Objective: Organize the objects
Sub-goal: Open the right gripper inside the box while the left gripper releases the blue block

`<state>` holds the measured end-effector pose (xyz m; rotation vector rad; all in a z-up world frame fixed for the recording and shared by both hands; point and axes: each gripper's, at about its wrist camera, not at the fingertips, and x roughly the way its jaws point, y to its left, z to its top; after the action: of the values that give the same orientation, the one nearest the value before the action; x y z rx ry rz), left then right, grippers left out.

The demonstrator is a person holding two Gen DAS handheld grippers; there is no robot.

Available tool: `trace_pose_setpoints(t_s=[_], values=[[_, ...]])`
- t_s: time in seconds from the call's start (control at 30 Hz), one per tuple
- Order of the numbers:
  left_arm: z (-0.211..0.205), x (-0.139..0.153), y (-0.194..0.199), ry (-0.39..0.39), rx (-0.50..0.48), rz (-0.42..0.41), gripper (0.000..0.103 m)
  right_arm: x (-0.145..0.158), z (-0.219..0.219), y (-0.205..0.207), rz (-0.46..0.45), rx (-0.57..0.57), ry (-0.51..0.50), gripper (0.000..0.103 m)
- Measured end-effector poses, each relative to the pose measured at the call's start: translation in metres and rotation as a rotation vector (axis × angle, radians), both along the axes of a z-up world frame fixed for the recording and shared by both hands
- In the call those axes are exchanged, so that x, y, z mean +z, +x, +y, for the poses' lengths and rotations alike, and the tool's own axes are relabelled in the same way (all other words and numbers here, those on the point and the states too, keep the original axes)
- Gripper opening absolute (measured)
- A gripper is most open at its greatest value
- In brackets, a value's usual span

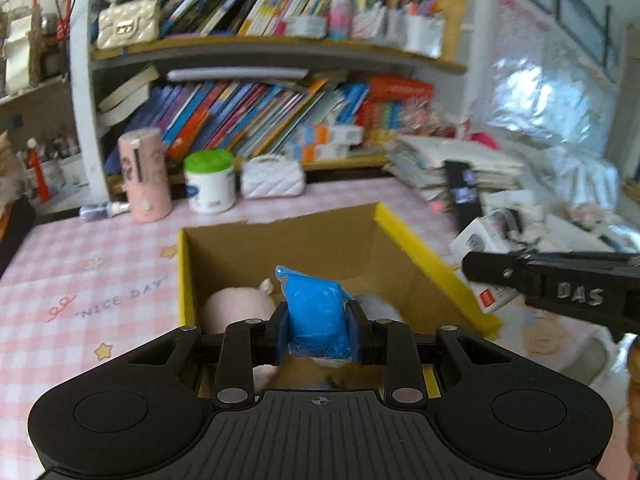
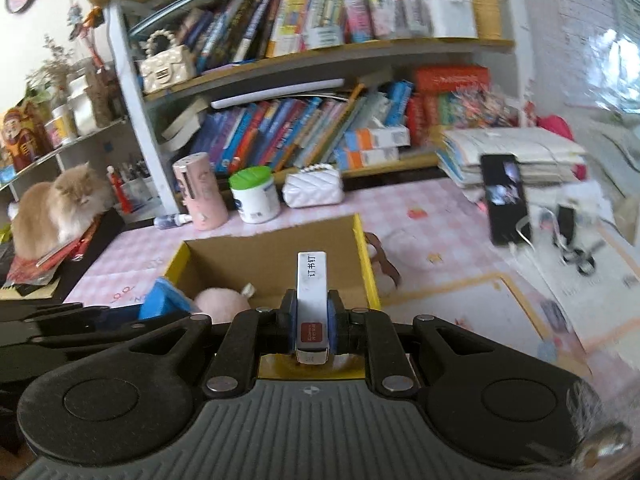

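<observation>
Both over the cardboard box (image 2: 276, 256): left tongs (image 1: 319, 322) clamp blue packet (image 1: 316, 312), right tongs (image 2: 312, 316) clamp staple box (image 2: 311, 300)

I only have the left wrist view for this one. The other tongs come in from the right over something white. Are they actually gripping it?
Observer: Yes. The right tongs are shut on a slim white box, held over the near edge of the cardboard box.
Operator: Anything outside the cardboard box's right wall?
Observer: A brown strap lies just outside it.
Operator: Anything alive nearby?
Observer: A cat sits at the far left.
</observation>
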<state>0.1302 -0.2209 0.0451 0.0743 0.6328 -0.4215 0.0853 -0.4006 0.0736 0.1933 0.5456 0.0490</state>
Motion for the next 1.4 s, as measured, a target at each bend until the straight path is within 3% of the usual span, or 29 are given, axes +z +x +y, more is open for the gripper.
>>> trace_pose_setpoints(t_s=[0.17,0.47,0.63,0.73,0.77,0.9,1.03,1.4], values=[[-0.004,-0.024,0.024,0.056,0.078,0.088,0.027,-0.01,0.003,0.029,0.026,0.065,0.005,0.014],[-0.011,-0.044,0.036,0.101,0.113,0.136,0.027,-0.035,0.012,0.067,0.112,0.169,0.002,0.014],[-0.016,-0.043,0.036,0.109,0.1,0.117,0.034,-0.041,0.011,0.084,0.134,0.191,0.016,0.014],[-0.016,-0.034,0.029,0.116,0.105,0.073,0.056,-0.041,0.008,0.091,0.136,0.196,0.026,0.014],[-0.015,-0.03,0.024,0.114,0.11,0.055,0.059,-0.04,0.006,0.093,0.134,0.196,0.028,0.014],[-0.006,-0.013,0.006,0.086,0.122,0.002,0.061,-0.039,0.005,0.105,0.138,0.203,0.058,0.014],[0.007,0.0,-0.015,0.068,0.157,-0.052,0.07,-0.038,0.016,0.118,0.149,0.246,0.062,0.014],[0.047,0.009,-0.046,0.053,0.328,-0.067,0.077,-0.066,0.056,0.148,0.291,0.372,0.013,0.014]])
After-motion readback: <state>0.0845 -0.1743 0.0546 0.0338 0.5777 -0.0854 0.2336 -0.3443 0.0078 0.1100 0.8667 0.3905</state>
